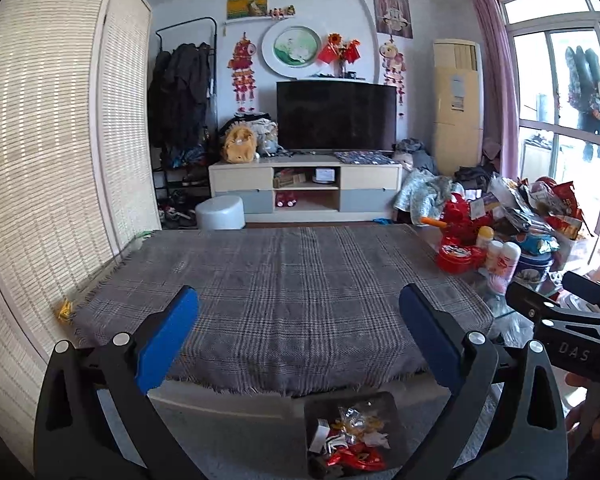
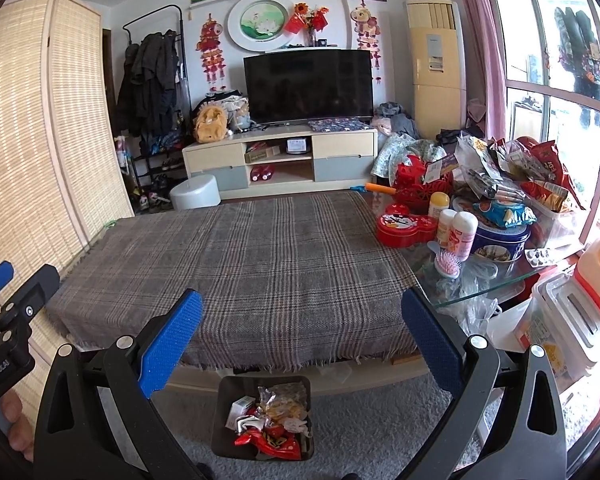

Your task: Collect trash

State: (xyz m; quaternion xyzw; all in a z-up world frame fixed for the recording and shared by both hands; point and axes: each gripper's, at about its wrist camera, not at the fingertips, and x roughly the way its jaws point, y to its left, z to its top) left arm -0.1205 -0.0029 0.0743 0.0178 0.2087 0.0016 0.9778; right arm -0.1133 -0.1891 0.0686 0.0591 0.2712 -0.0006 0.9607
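A dark trash bin stands on the grey carpet below the table's near edge, holding crumpled red, white and clear wrappers. My left gripper hovers open above the plaid cloth, nothing between its blue pads. My right gripper is open too and empty, held over the same cloth. In the left wrist view the right gripper's black body shows at the right edge, and in the right wrist view the left gripper's body shows at the left edge with a hand under it.
Snack bags, a red tin, bottles and a blue tin crowd the glass table end at the right. Plastic boxes sit lower right. A bamboo screen stands left. A white stool and TV stand are beyond.
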